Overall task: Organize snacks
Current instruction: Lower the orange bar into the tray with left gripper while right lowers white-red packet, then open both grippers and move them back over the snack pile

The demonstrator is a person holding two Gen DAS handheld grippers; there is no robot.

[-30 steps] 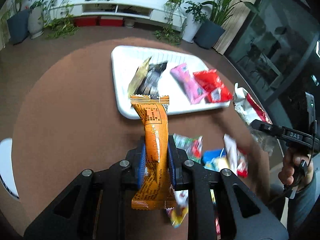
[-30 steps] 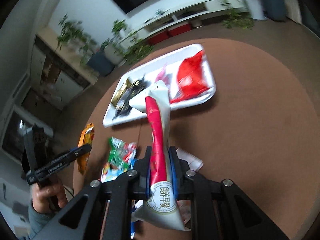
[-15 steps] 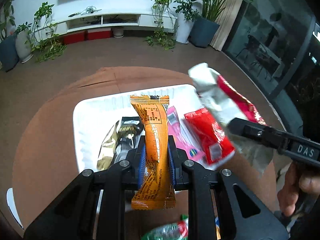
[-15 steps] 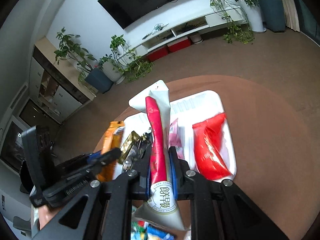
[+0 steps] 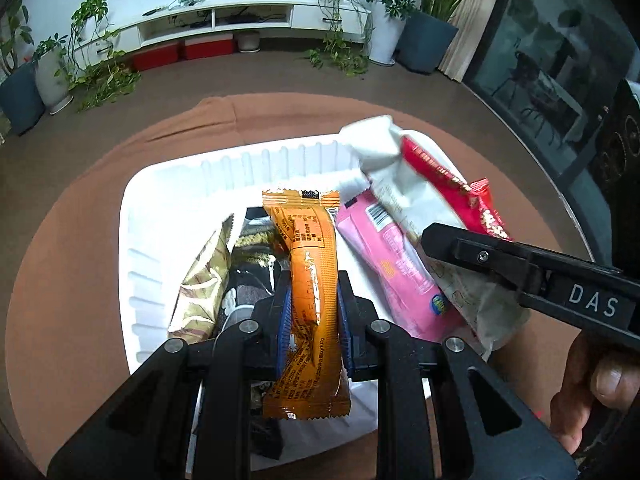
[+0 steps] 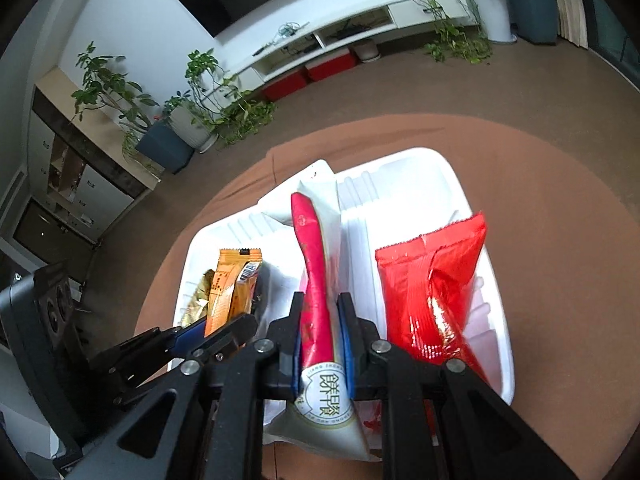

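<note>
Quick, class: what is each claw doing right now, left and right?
Left claw: closed on the orange snack packet.
Right claw: closed on the white and red snack packet.

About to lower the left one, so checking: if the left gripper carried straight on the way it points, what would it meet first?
Probably the black snack packet in the white tray, just beneath the orange packet that the left gripper holds; depth is unclear.

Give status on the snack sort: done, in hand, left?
Done: gold pack, black pack, pink pack and red pack lie in the tray.
In hand: left gripper holds the orange bar, right gripper the white-red pack.
Left: release both.
</note>
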